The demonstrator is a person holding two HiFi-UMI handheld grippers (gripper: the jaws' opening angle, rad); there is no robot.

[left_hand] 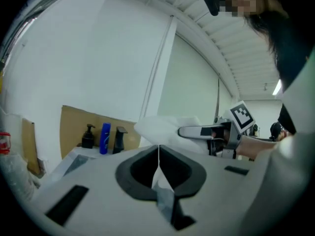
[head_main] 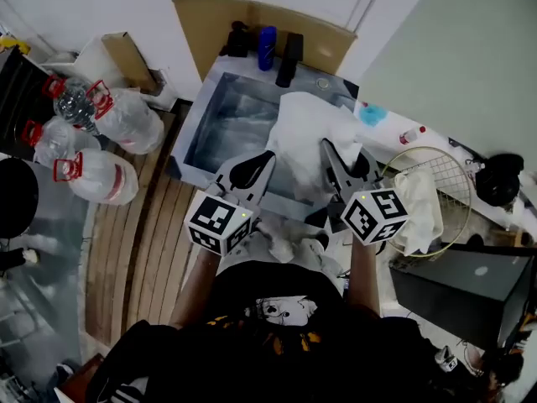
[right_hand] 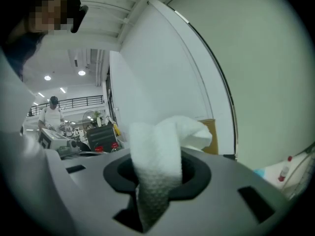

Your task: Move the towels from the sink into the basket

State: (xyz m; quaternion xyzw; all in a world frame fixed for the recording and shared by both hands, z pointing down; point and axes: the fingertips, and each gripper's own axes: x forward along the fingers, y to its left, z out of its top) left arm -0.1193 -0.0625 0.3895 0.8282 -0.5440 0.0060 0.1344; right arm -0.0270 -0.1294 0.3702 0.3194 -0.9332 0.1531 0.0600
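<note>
A white towel (head_main: 306,133) hangs lifted over the right part of the steel sink (head_main: 220,126), stretched between both grippers. My left gripper (head_main: 267,158) is shut on a thin edge of that towel (left_hand: 162,126); in the left gripper view only a sliver of cloth shows between its closed jaws (left_hand: 158,154). My right gripper (head_main: 329,151) is shut on a thick bunched fold of the towel (right_hand: 162,146), which fills its jaws (right_hand: 157,173). The round wire basket (head_main: 454,175) stands to the right of the sink and holds another white towel (head_main: 419,208).
A blue bottle (head_main: 267,47), a black soap dispenser (head_main: 237,39) and a black faucet (head_main: 289,59) stand behind the sink. Large water jugs (head_main: 122,120) lie on the floor at the left. A black box (head_main: 470,292) sits in front of the basket.
</note>
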